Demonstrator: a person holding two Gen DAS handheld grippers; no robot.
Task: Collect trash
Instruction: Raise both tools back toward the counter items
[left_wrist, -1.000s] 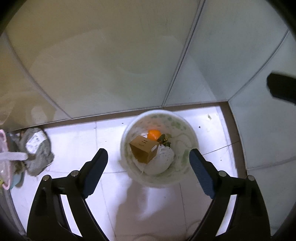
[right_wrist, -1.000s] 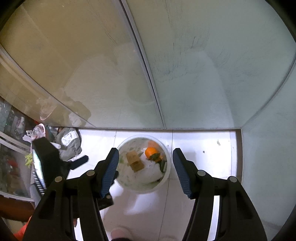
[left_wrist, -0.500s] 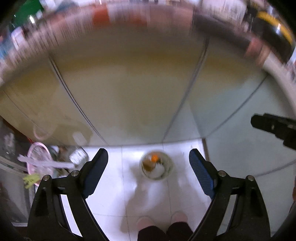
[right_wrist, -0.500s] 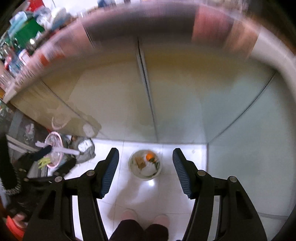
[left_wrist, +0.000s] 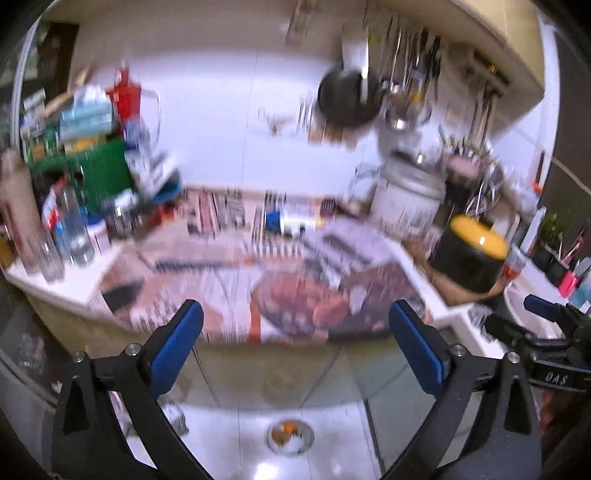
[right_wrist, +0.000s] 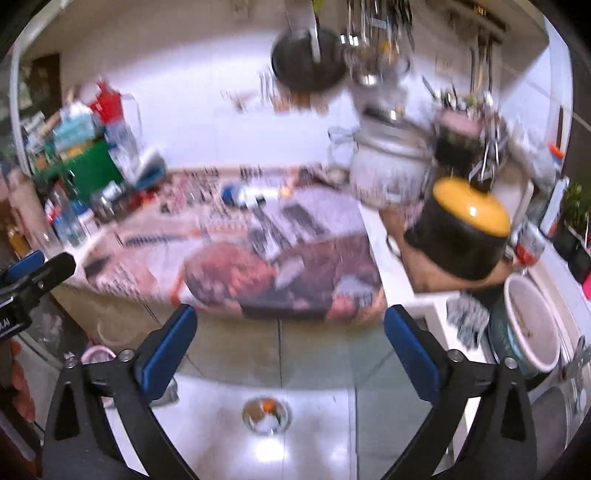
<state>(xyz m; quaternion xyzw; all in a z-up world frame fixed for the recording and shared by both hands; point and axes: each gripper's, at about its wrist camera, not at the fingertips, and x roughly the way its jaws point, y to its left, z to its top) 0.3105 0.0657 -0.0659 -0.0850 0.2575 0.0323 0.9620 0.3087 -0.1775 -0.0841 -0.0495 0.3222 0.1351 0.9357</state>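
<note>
A small white trash bin (left_wrist: 291, 437) stands on the pale floor tiles far below, with an orange and white scraps inside; it also shows in the right wrist view (right_wrist: 266, 415). My left gripper (left_wrist: 293, 317) hovers high above it at counter height, its jaws opening with nothing between them. My right gripper (right_wrist: 289, 319) hangs alongside, its jaws also opening and empty. Newspaper (left_wrist: 258, 280) covers the countertop ahead, and the picture is blurred. A small blue and white item (right_wrist: 240, 197) lies at the back of the paper.
A black pot with a yellow lid (left_wrist: 469, 258) sits at the counter's right, a white cooker (left_wrist: 406, 199) behind it. Bottles (left_wrist: 70, 232) and boxes crowd the left end. A pan (left_wrist: 349, 96) and utensils hang on the wall. A pink basin (right_wrist: 532, 325) lies at the right.
Both grippers rose steeply from just above the bin to counter height and tilted up, so the counter now fills both views. The right jaws spread much wider, the left slightly.
</note>
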